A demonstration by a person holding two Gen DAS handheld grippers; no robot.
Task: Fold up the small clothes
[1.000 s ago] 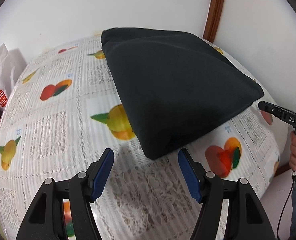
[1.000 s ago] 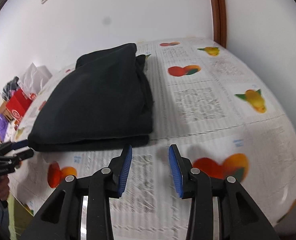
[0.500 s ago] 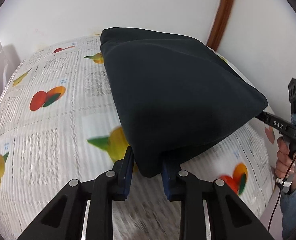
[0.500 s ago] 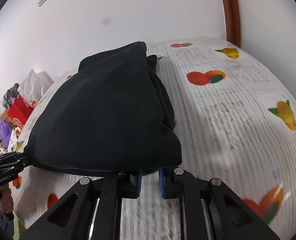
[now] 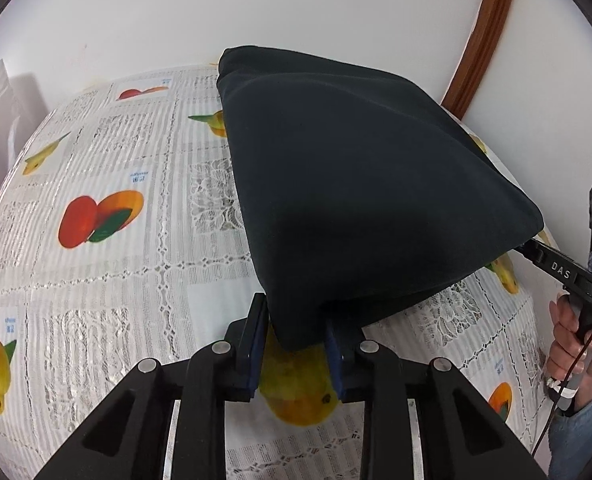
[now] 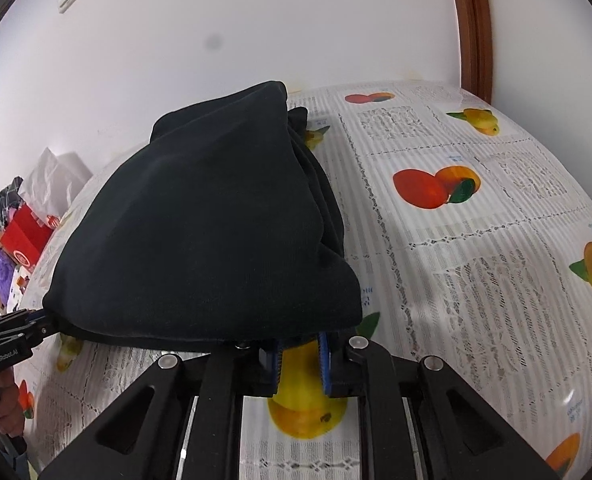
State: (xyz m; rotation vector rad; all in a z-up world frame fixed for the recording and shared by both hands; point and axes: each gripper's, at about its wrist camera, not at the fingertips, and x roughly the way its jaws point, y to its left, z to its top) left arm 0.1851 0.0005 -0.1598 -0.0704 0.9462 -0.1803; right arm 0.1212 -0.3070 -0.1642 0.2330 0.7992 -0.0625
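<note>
From the left wrist, the left claw (image 5: 296, 336) is pinching the near corner of the dark garment (image 5: 355, 184) between its blue pads; the cloth is hiding the fingertips. The thick, matte fabric is rising ahead like a tent over the fruit-printed lace counter (image 5: 108, 248).

From the right wrist, the right claw (image 6: 299, 354) is standing narrowly parted, its tips running under the garment's (image 6: 216, 232) hem; whether cloth is caught I cannot tell.

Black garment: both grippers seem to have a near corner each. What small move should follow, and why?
Probably carry both corners forward over the black garment toward its far edge. The left gripper and right gripper are each shut on a near corner, lifted off the tablecloth, while the far end rests there.
</note>
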